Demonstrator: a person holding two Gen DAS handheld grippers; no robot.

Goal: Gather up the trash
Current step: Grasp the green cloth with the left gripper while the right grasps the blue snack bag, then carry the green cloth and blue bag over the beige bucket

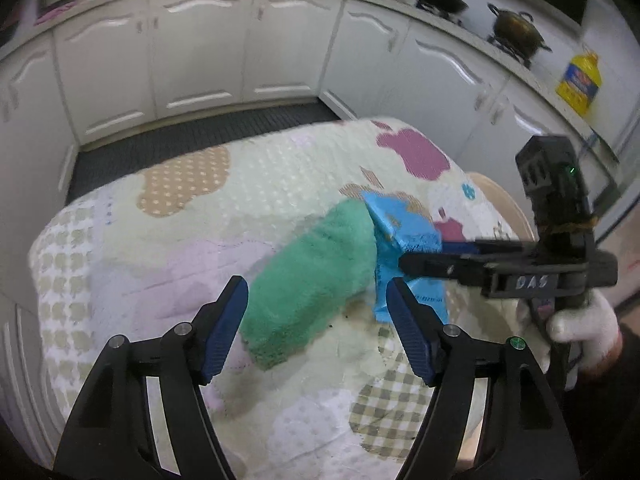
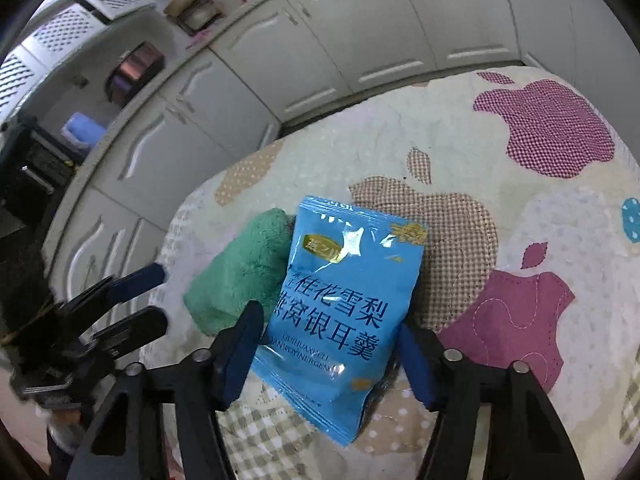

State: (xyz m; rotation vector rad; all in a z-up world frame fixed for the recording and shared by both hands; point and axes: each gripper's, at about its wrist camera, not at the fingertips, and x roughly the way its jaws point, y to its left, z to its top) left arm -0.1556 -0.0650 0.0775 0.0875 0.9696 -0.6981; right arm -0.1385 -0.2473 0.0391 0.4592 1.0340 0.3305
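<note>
A blue snack packet point(image 2: 344, 312) with dark print lies on the patchwork-covered table point(image 2: 520, 208), leaning against a folded green towel point(image 2: 240, 276). My right gripper point(image 2: 332, 344) is open with its jaws on either side of the packet's lower half; I cannot tell if the pads touch it. In the left wrist view the right gripper point(image 1: 404, 254) reaches in from the right to the packet point(image 1: 404, 236). My left gripper point(image 1: 316, 296) is open and empty, just in front of the towel point(image 1: 308, 280).
White kitchen cabinets point(image 1: 200, 48) run behind the table, with pots point(image 1: 516, 30) and a yellow oil bottle point(image 1: 578, 80) on the counter. A dark mat point(image 1: 192, 136) covers the floor. The left gripper point(image 2: 136, 300) shows at the left of the right wrist view.
</note>
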